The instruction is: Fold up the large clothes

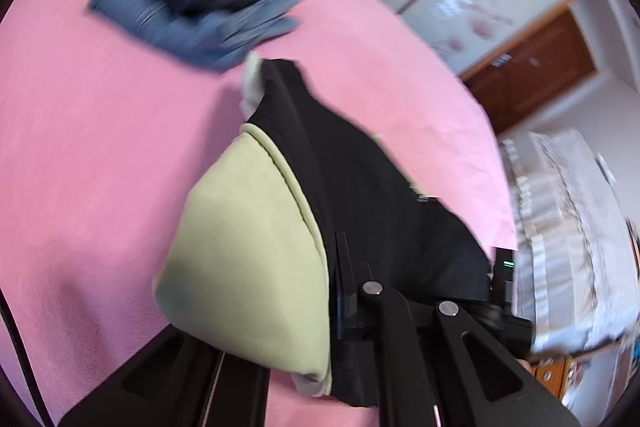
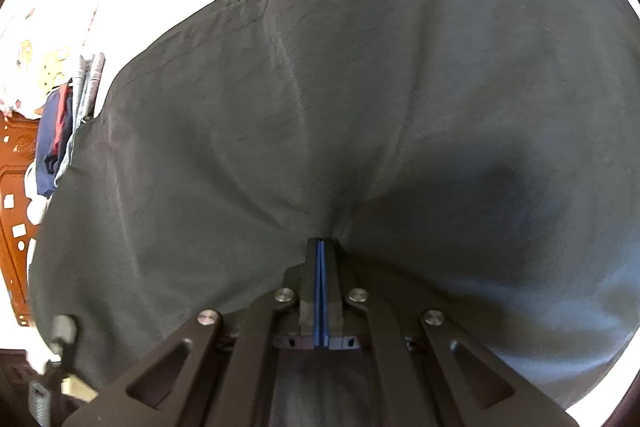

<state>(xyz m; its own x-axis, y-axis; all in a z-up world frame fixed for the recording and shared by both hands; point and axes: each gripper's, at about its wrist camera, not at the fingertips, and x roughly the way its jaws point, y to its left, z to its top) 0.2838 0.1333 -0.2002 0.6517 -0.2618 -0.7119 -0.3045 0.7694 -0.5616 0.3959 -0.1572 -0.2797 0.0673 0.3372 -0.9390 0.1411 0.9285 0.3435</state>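
A large black fabric garment with pale green lining (image 1: 352, 187) is held lifted over the pink bedsheet (image 1: 100, 147), pinched by the closed left gripper (image 1: 340, 267). The right gripper (image 2: 321, 247) is clamped shut on the same dark cloth. A folded pile of blue and navy clothes (image 1: 192, 7) is already laid aside; this piece's fold is judged barely started.

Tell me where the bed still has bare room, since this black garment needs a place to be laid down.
The pink bedspread lies bare left of the black garment and below the folded pile of jeans and dark clothes. A narrower bare strip runs between the garment and the bed's right edge. The far end, around the pile, is crowded.
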